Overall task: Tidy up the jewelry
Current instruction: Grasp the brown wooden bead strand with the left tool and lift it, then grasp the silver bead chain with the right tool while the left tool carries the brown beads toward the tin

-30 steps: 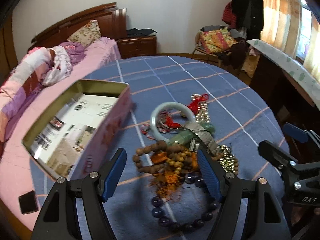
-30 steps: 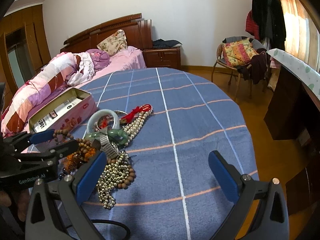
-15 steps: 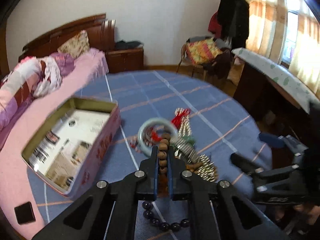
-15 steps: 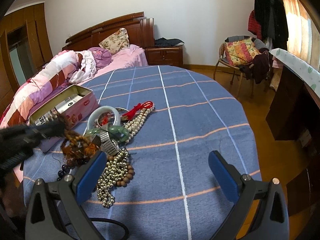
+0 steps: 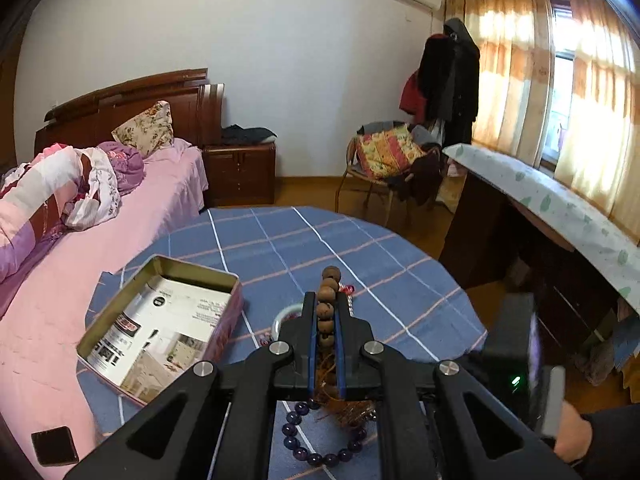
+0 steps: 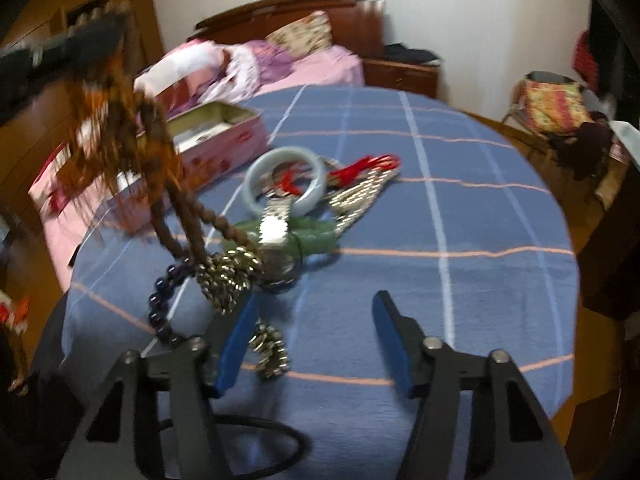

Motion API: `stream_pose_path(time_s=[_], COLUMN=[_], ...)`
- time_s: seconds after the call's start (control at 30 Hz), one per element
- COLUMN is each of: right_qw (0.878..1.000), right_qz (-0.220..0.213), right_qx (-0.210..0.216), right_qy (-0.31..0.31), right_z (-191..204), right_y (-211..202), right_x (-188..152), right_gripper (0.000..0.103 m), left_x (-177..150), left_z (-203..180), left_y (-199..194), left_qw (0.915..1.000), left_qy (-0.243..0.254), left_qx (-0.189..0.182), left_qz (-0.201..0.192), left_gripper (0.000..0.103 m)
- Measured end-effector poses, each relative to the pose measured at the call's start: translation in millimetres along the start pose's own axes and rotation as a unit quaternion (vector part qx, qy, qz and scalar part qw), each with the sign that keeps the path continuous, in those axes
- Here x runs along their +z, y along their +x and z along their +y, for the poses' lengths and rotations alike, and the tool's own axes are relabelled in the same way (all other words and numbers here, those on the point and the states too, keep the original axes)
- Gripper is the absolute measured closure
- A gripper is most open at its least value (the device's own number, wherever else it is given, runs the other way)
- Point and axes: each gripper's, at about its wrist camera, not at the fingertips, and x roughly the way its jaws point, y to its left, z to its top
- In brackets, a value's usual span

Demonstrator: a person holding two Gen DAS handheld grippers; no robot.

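Note:
My left gripper (image 5: 325,308) is shut on a string of brown wooden beads (image 5: 329,292) and holds it up off the table. In the right wrist view the string (image 6: 160,184) hangs with its orange tassel (image 6: 100,120), and its lower end is still caught in the silver bead pile (image 6: 230,272). My right gripper (image 6: 314,308) hovers low in front of that pile with its jaws closing; its pads press on nothing. A pale bangle (image 6: 260,168), a green bangle (image 6: 316,236), a metal watch (image 6: 274,224) and a dark purple bead bracelet (image 6: 160,308) lie on the blue cloth.
An open pink tin box (image 5: 188,268) stands left of the jewelry, near the table's edge by the pink bed (image 5: 60,320). A small black square (image 5: 54,444) lies on the bed. A black cable (image 6: 256,428) loops under my right gripper. A desk (image 5: 560,208) stands to the right.
My left gripper closed on the brown bead string and lifted it from the pile. My right gripper tipped down toward the jewelry and its jaws narrowed.

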Motion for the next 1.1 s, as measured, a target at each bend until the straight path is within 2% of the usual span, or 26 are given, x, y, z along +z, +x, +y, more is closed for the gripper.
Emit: stream_pose_path(time_s=[0.17, 0.4, 0.53, 0.67, 0.83, 0.9, 1.0, 1.1], right_qw=[0.999, 0.999, 0.997, 0.994, 0.989, 0.987, 0.988, 0.989], right_qz=[0.021, 0.017, 0.01, 0.008, 0.029, 0.042, 0.042, 0.016], right_qx=[0.023, 0.042, 0.053, 0.073, 0.1, 0.101, 0.098, 0.102], right_qy=[-0.018, -0.029, -0.063, -0.086, -0.107, -0.115, -0.116, -0.108], right_z=[8, 18, 34, 48, 60, 62, 62, 57], right_y=[8, 3, 3, 12, 29, 34, 34, 18], right_x=[-1, -1, 7, 16, 19, 16, 15, 22], right_gripper=[0.047, 0.048, 0.05, 0.058, 0.071, 0.084, 0.096, 0.096], left_x=[6, 15, 15, 16, 17, 18, 18, 18], left_z=[9, 20, 30, 36, 42, 46, 51, 58], left_y=[-11, -24, -22, -20, -22, -22, -22, -23], left_qw=[0.9998, 0.9991, 0.9988, 0.9985, 0.998, 0.9977, 0.9973, 0.9968], left_qy=[-0.008, -0.018, -0.027, -0.035, -0.039, -0.042, -0.049, -0.056], left_qx=[0.003, 0.01, 0.021, 0.03, 0.038, 0.04, 0.044, 0.047], left_qz=[-0.017, -0.037, -0.034, -0.03, -0.034, -0.034, -0.033, -0.033], left_gripper=[0.097, 0.097, 0.097, 0.097, 0.097, 0.097, 0.097, 0.097])
